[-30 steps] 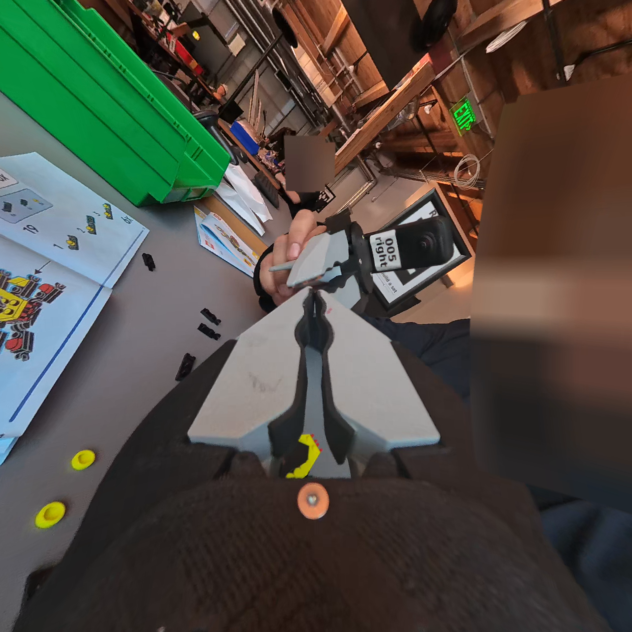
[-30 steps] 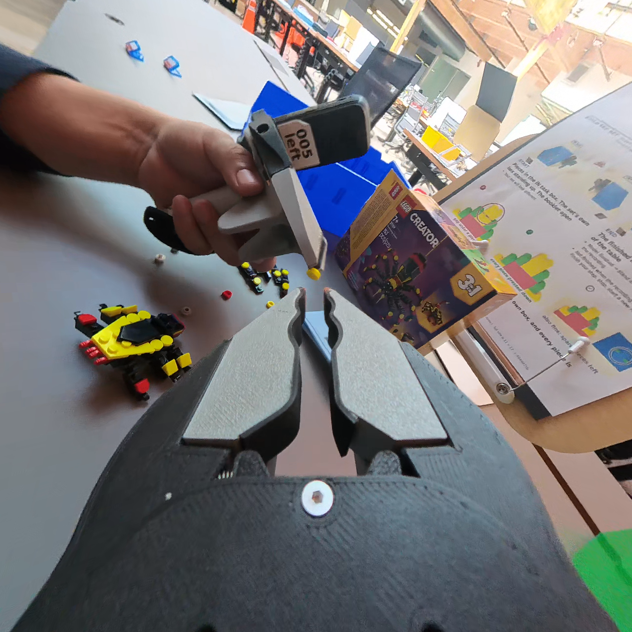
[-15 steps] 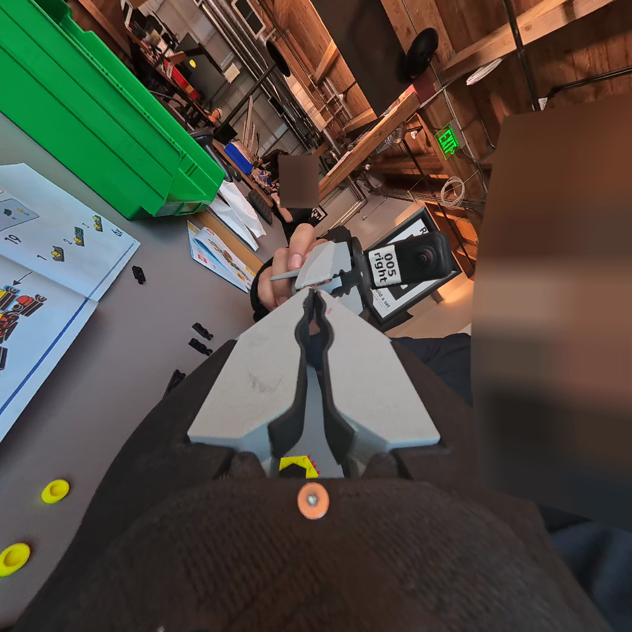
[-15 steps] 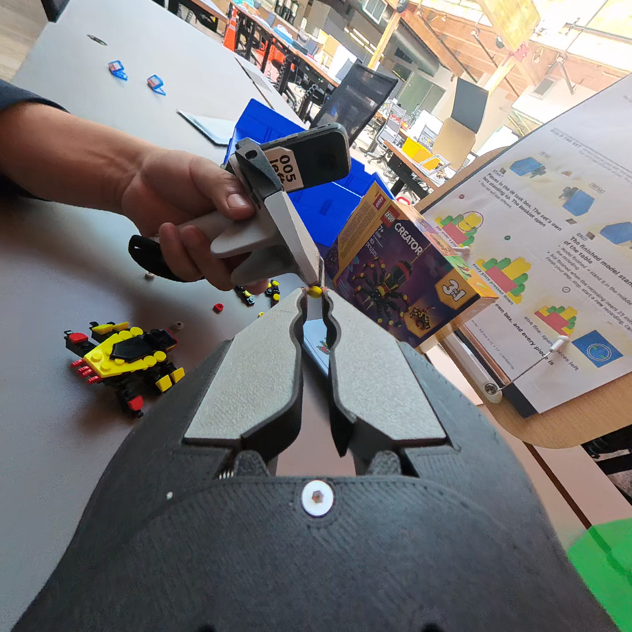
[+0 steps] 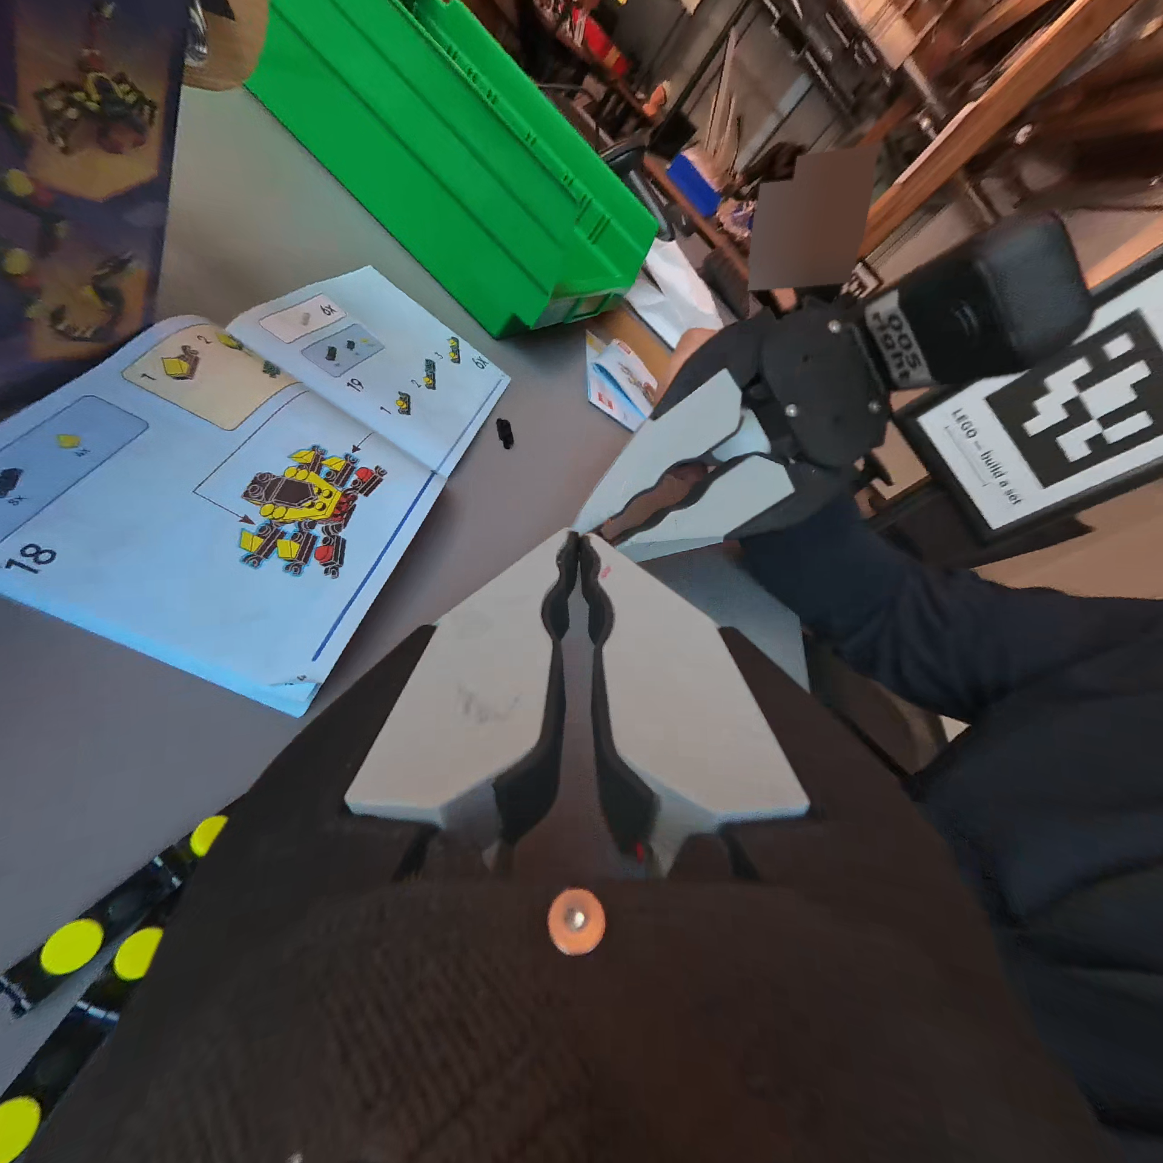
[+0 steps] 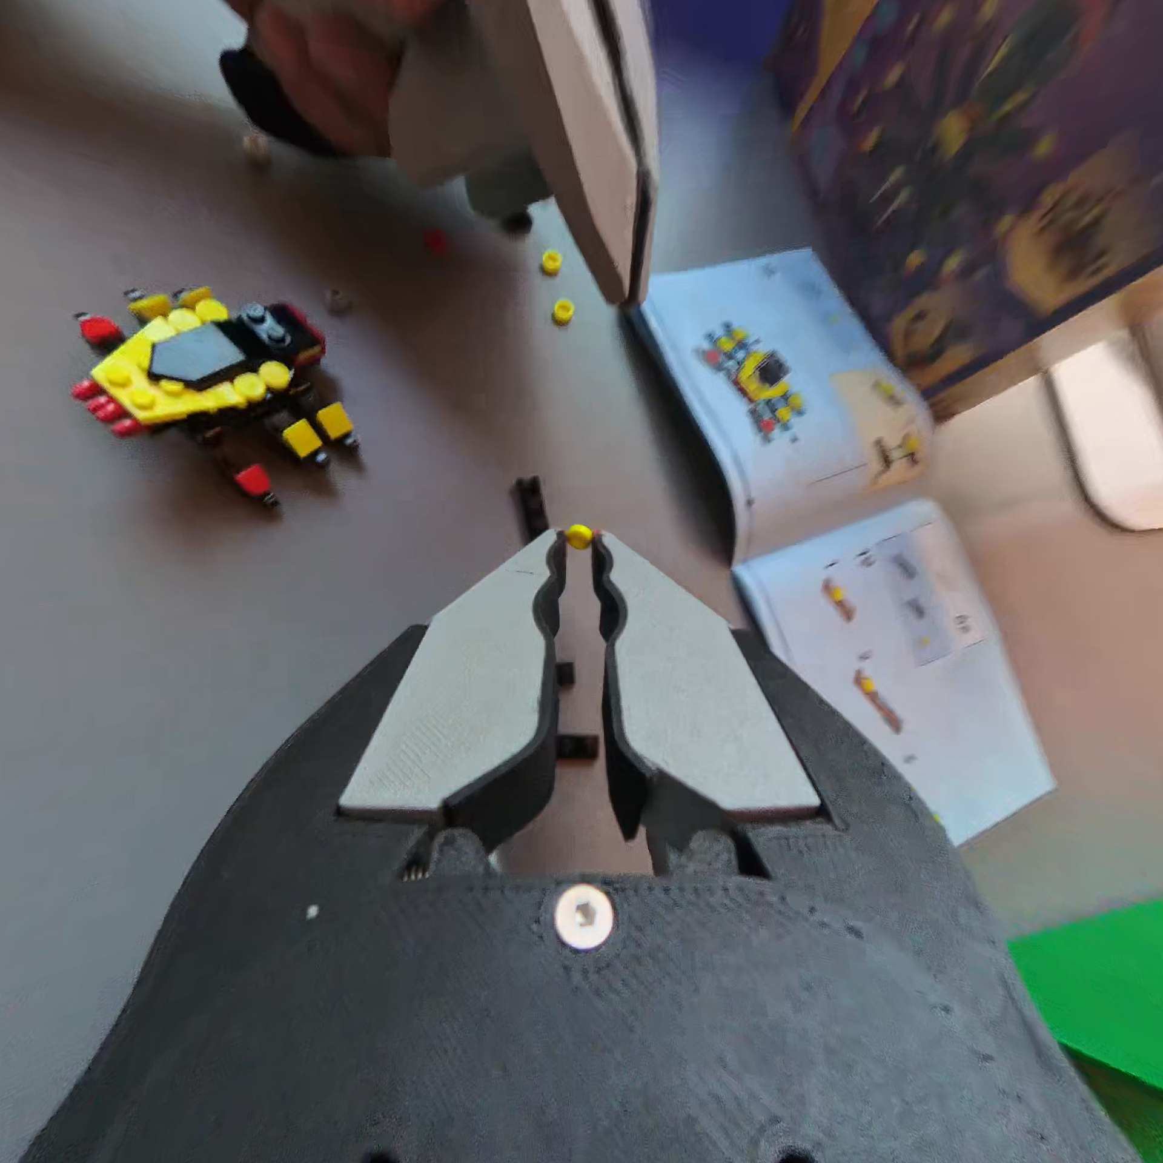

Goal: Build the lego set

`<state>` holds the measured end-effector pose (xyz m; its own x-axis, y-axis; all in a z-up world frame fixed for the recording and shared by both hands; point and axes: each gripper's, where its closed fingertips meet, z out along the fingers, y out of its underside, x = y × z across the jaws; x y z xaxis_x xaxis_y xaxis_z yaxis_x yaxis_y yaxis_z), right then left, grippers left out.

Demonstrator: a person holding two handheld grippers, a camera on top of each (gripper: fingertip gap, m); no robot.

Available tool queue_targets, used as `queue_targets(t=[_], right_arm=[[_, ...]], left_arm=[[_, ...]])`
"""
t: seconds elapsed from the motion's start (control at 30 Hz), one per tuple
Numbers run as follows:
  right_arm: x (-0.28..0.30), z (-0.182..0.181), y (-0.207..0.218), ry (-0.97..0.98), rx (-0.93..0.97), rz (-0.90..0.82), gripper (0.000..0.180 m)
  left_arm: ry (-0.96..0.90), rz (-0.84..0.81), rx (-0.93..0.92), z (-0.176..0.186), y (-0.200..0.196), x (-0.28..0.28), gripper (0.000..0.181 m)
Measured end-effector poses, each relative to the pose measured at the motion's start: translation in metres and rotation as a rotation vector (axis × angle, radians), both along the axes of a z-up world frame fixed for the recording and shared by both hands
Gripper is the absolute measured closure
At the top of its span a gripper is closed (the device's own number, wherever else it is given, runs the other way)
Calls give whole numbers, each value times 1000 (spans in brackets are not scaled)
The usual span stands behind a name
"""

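Note:
My right gripper (image 6: 578,540) is shut on a small yellow round stud (image 6: 578,537), pinched at the fingertips above the grey table. My left gripper (image 5: 576,542) is shut with nothing visible between its tips. In the right wrist view it (image 6: 629,294) hangs above and behind the stud, apart from it. In the left wrist view the right gripper (image 5: 595,532) points its tips at mine, almost touching. The partly built yellow, black and red model (image 6: 201,377) lies on the table at the left. The open instruction booklet (image 5: 220,503) lies flat nearby.
Two loose yellow studs (image 6: 562,311) and a black piece (image 6: 528,503) lie on the table (image 6: 157,629). Another black piece (image 5: 503,433) lies by the booklet. A green bin (image 5: 453,145) stands behind it. The purple set box (image 6: 975,176) stands at the right. About 7 cm separates my left fingertips from my right.
The yellow stud went from my left gripper's tip into my right gripper, which closed on it. Both grippers then tilted down toward the table and the left drew away.

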<state>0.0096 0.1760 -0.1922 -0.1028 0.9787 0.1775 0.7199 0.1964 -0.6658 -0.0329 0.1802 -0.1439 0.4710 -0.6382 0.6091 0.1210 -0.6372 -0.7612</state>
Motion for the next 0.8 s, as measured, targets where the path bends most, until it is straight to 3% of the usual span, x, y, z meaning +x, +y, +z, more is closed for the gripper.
queue_targets(t=[0.03, 0.2, 0.8], right_arm=[[4, -6, -5, -35, -43, 21, 175], [19, -25, -14, -168, -37, 65, 174], [19, -23, -6, -159, -5, 36, 173]], left_arm=[[12, -8, 4, -1, -1, 1, 181], [76, -59, 17, -7, -10, 12, 181], [142, -88, 15, -18, -14, 17, 181]])
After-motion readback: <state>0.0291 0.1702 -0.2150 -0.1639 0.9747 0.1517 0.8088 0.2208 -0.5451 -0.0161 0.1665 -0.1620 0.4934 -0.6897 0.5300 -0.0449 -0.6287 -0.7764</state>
